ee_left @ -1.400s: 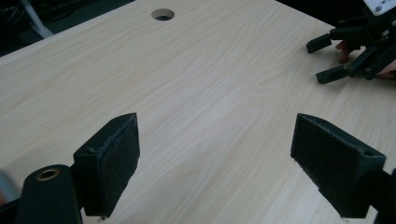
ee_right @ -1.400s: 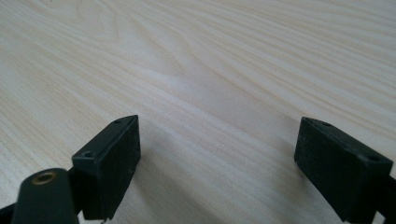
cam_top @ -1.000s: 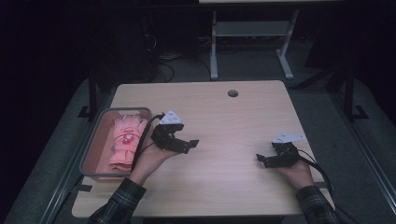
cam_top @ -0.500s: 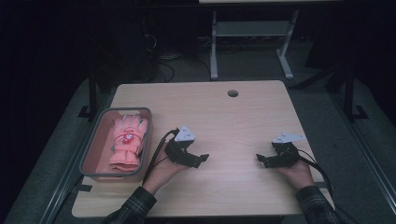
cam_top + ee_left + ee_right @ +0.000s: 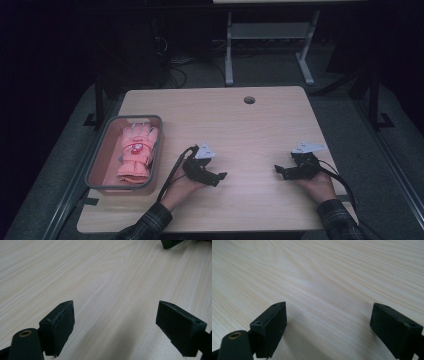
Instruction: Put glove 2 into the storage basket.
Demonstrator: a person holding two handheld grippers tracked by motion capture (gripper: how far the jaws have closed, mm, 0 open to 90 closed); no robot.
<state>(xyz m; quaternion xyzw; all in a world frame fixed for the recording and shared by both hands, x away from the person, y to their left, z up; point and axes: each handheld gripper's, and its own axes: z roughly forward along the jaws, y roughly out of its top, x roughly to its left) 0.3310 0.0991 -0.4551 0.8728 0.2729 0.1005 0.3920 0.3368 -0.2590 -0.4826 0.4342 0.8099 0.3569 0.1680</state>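
The left claw [image 5: 220,176] rests low on the desk [image 5: 260,125] with its jaws spread wide and nothing between them; in the left gripper view its two black pads [image 5: 60,325] frame only bare pale wood, with the tip of the other gripper at the top right corner. The right claw [image 5: 278,170] lies likewise on the desk, jaws wide apart and empty, pointing inward toward the left one, the two well apart. Out to the left of the left claw, beyond the hand that holds it, sits a grey-rimmed bin [image 5: 95,165] near the desk's left edge, and inside it lies a pink glove [image 5: 135,155], flat, fingers pointing away from the person, cuff nearest. The glove looks soft, light and padded, so it should fold and sag when lifted rather than keep its shape; it is neither fragile nor slippery, and a pinch across the thick cuff or the middle of the palm would likely hold best, a single fingertip less so. Compared with a second ago, the left claw has drawn away from the bin, where it was just above the glove, and moved rightward and toward the person onto open desk; the right claw has hardly shifted, and the glove lies in the bin as it did.
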